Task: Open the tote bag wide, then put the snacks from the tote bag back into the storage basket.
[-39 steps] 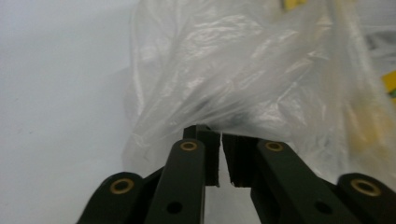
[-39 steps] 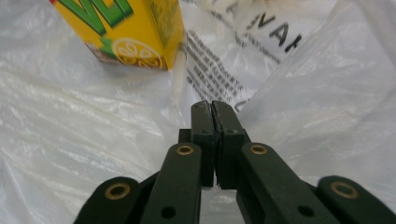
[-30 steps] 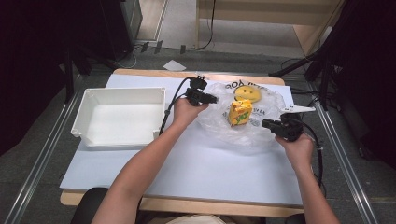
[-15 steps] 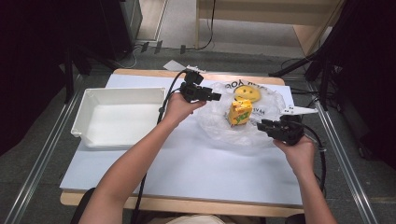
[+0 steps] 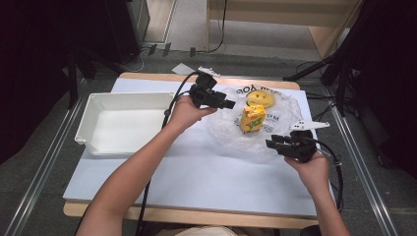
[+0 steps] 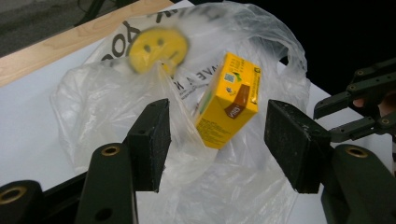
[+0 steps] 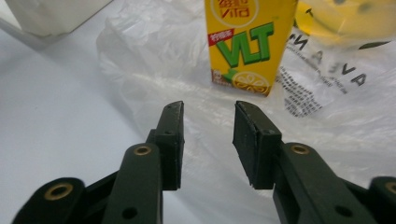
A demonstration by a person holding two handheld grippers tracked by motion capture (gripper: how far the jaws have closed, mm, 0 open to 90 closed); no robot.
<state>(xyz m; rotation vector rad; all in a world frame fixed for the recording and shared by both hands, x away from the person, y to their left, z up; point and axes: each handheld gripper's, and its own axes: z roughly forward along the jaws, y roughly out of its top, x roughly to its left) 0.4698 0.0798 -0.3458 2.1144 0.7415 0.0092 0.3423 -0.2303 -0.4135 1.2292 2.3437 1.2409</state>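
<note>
While the yellow drink carton (image 5: 253,118) stands upright on the clear plastic bag (image 5: 231,132), both grippers hover beside it with nothing between their jaws. The bag lies spread on the white table (image 5: 196,177) and carries a yellow smiley print (image 5: 260,98) just behind the carton. The left gripper (image 5: 227,104) is held above the bag's left edge, pointing toward the carton; its jaws stand wide apart and grasp nothing. From the left gripper view, the carton (image 6: 229,100) appears beyond the two pads, clear of both. The right gripper (image 5: 273,143) sits at the bag's near right edge; its jaws have just been opening and are parted, released, with only bag film beneath them. From the right gripper view, the carton (image 7: 245,44) stands ahead of the fingertips, apart from them. A white tray (image 5: 88,128) rests at the table's left side, well apart from the bag.
</note>
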